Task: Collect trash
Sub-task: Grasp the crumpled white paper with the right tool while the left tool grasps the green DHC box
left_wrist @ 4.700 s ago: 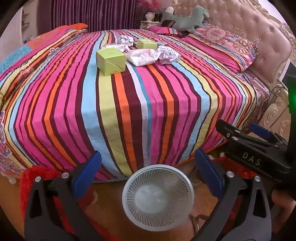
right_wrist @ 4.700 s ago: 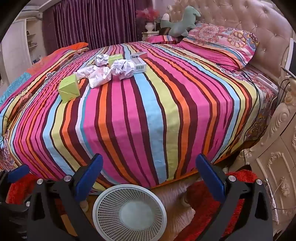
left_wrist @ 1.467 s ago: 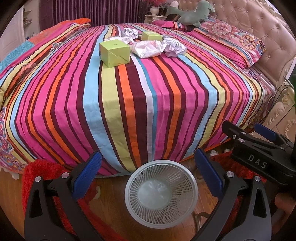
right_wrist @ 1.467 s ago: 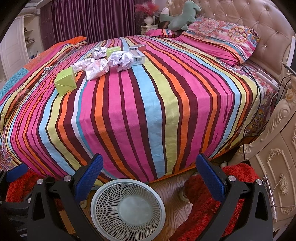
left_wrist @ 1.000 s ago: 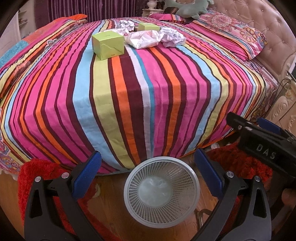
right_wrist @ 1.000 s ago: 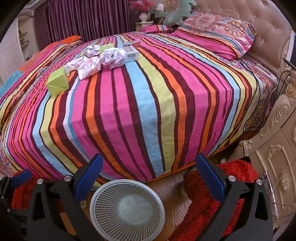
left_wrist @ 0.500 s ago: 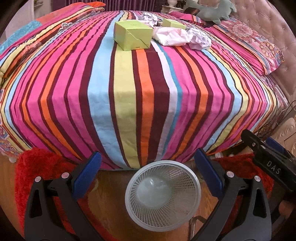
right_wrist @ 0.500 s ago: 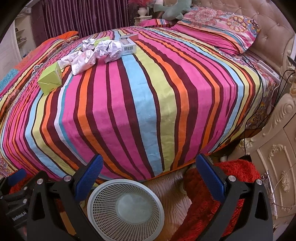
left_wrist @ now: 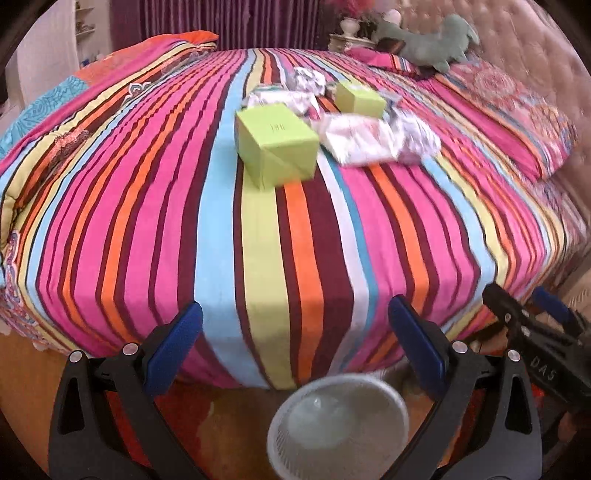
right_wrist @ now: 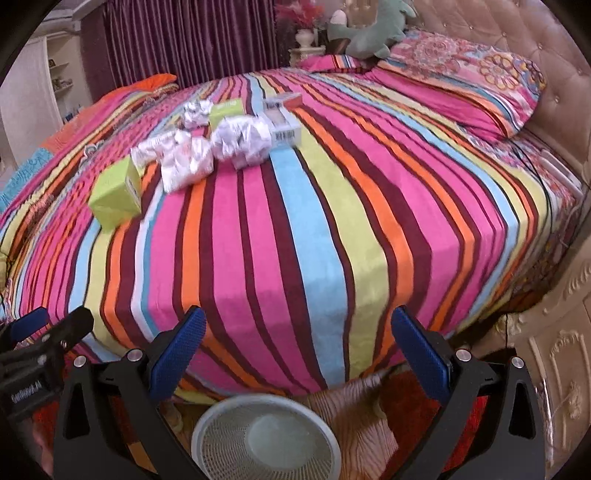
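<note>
Trash lies on the striped bed: a lime green box, crumpled white paper, a second green box and another paper ball. In the right wrist view the green box, crumpled papers and a white barcode carton show. A white mesh wastebasket stands on the floor at the bed's foot and also shows in the right wrist view. My left gripper is open and empty. My right gripper is open and empty. Both hover above the basket, short of the trash.
A red shaggy rug lies on the wooden floor. Floral pillows and a green plush toy sit by the tufted headboard. A carved cream nightstand stands right. Purple curtains hang behind.
Both grippers have risen and moved forward toward the bed. The green box and papers appear larger and closer. The basket has slid lower in both views. Jaws stay open.
</note>
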A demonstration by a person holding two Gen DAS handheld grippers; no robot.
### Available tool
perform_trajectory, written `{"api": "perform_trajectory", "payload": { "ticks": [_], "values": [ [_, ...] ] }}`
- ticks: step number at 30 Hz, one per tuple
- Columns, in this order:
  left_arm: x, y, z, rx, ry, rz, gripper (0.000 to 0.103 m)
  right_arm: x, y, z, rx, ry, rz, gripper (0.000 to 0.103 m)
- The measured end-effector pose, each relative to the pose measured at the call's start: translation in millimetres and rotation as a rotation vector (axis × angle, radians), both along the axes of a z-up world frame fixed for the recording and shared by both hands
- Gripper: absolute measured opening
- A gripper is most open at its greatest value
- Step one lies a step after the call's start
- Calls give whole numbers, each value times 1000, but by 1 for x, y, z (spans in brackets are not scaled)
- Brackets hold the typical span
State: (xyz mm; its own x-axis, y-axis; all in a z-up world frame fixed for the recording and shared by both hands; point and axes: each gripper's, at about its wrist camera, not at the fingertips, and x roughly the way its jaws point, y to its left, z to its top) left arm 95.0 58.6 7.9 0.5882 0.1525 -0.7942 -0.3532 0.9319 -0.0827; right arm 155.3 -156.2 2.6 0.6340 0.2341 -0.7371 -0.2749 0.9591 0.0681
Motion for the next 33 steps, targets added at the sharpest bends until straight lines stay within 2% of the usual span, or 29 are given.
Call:
{"api": "perform_trajectory", "payload": {
  "ticks": [2, 7, 12, 18, 27, 32, 33],
  "values": [
    [17, 9, 7, -18, -27, 19, 97, 14, 4, 6, 23, -10, 8, 97],
    [60, 23, 20, 11, -58, 57, 97, 59, 15, 27, 100, -22, 27, 96],
    [95, 36, 22, 8, -61, 103, 97, 104, 30, 40, 115, -31, 35, 97],
    [124, 47, 14, -13, -45, 140, 97, 150, 51, 33, 154, 41, 50, 97],
    [154, 54, -5, 2, 13, 157, 97, 179, 74, 18, 155, 127, 76, 96],
    [160, 60, -12, 11, 38, 164, 97, 188, 78, 6, 197, 195, 69, 96],
    [160, 62, -14, 8, 43, 165, 90, 189, 80, 5, 198, 205, 75, 94]
  ]
}}
